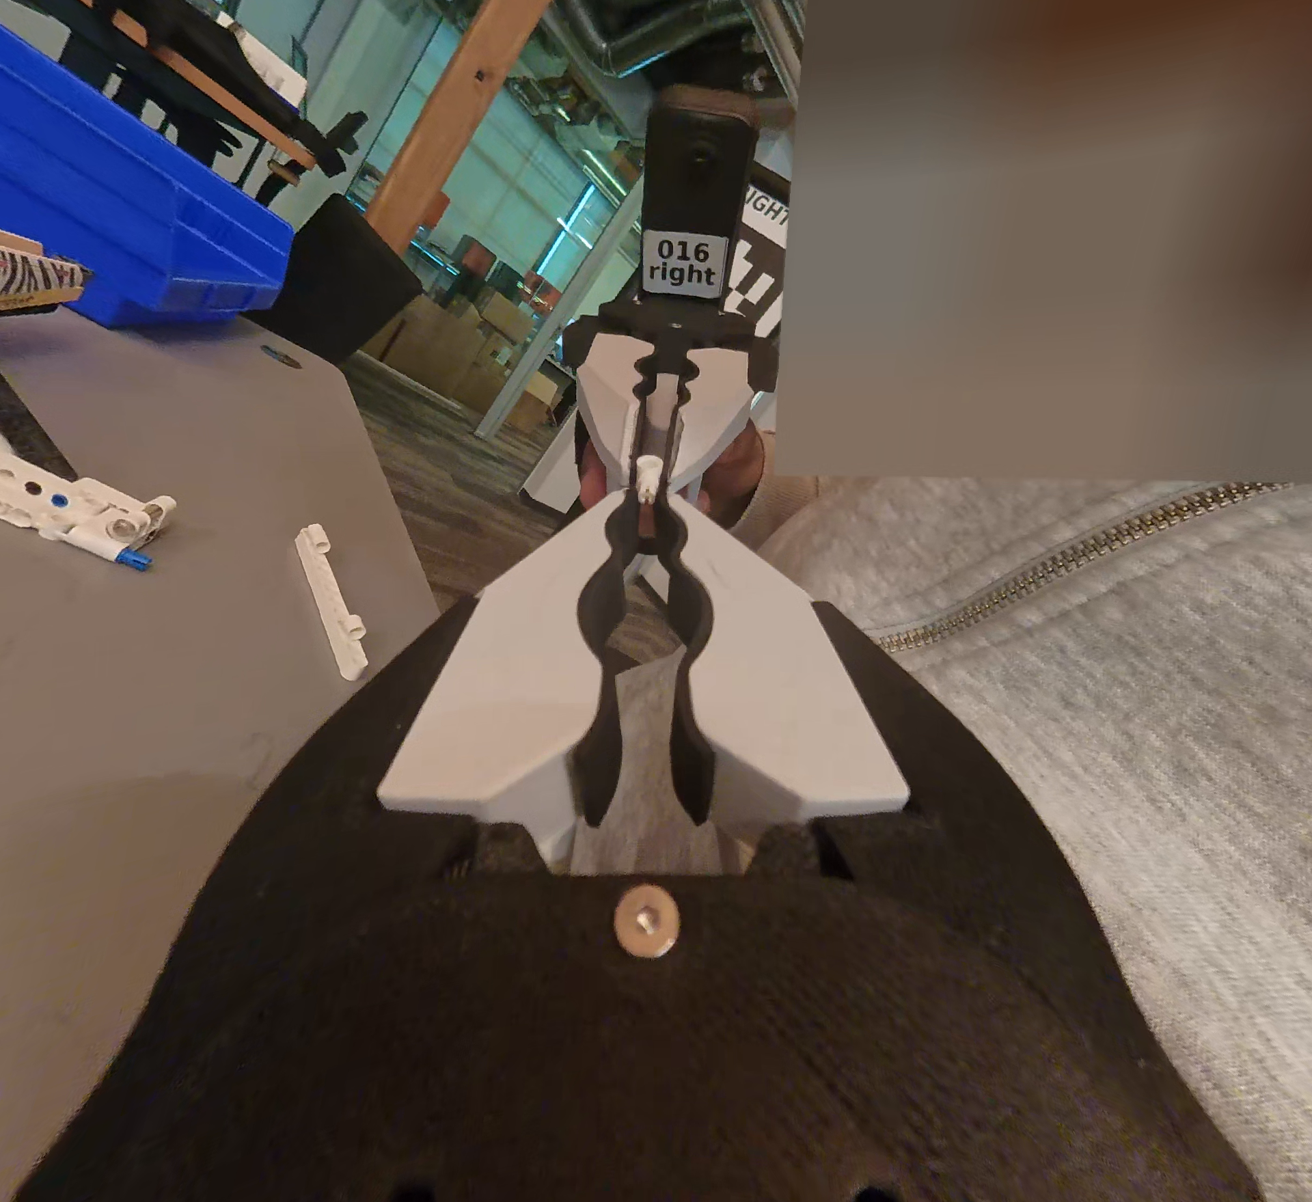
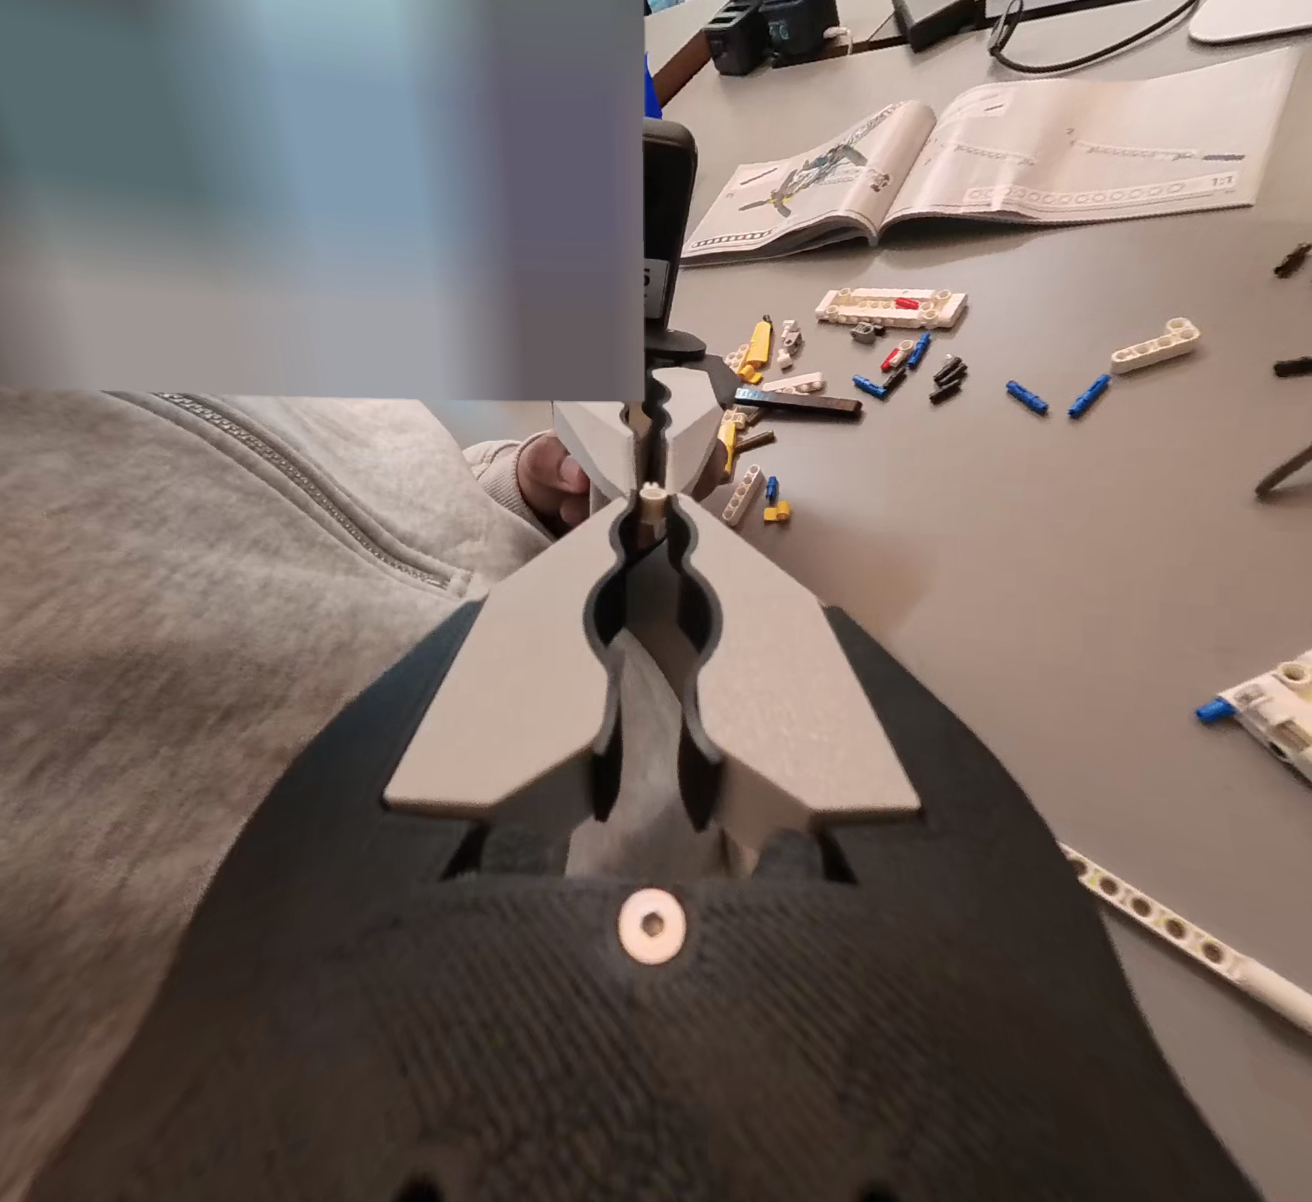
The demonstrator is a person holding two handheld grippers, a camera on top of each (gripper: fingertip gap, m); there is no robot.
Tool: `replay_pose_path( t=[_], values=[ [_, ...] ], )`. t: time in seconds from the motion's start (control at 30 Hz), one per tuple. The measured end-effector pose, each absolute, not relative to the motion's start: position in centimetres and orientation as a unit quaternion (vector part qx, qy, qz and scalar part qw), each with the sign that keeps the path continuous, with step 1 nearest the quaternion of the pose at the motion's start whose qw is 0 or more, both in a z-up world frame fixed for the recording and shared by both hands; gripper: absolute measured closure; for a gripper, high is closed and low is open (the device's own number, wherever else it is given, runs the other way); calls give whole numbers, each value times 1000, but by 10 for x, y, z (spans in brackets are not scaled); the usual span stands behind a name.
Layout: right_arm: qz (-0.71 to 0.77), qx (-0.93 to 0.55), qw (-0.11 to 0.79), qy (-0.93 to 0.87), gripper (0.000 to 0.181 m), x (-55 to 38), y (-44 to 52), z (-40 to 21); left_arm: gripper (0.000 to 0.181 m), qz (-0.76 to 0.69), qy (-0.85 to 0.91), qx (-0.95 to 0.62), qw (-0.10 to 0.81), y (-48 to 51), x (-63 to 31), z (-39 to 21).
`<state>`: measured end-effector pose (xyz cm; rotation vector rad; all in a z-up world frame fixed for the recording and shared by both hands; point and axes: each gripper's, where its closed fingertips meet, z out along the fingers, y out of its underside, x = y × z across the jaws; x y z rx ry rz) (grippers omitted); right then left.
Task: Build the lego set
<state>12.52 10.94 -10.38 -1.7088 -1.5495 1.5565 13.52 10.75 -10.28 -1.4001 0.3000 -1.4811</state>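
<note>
Held in the air before the person's grey hoodie (image 1: pixel 1065 706), the two tools meet tip to tip. The right hand-held gripper (image 2: pixel 652 506) pinches a tiny white peg (image 2: pixel 652 500); the left hand-held gripper (image 1: pixel 644 509) looks pressed together, though I cannot tell on what. The peg seems light, stiff and easily dropped, best nipped at its middle. Loose lego pieces (image 2: pixel 916 366) and an open instruction booklet (image 2: pixel 994 174) lie on the smooth grey tabletop (image 2: pixel 994 600).

My two wrist cameras face each other tip to tip, both close on one small white pin (image 1: pixel 647 473) above my lap.
</note>
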Motion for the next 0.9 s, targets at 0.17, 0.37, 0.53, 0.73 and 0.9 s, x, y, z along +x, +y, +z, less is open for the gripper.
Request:
replay_pose_path(
  t=[0.17,0.37,0.53,0.73,0.9],
  values=[
    [550,-601,169,-554,176,128,109,-104,181,-617,130,-588,507,108,139,-105],
    [497,-609,173,-593,176,133,118,-113,174,-586,115,-620,509,118,140,-116],
    [324,-617,209,-686,176,155,153,-154,157,-471,98,-721,500,142,142,-153],
    [199,-569,210,-769,175,177,178,-194,151,-348,110,-820,441,164,163,-199],
    [174,-502,215,-819,176,178,182,-204,151,-310,127,-849,408,172,178,-215]
  ],
)
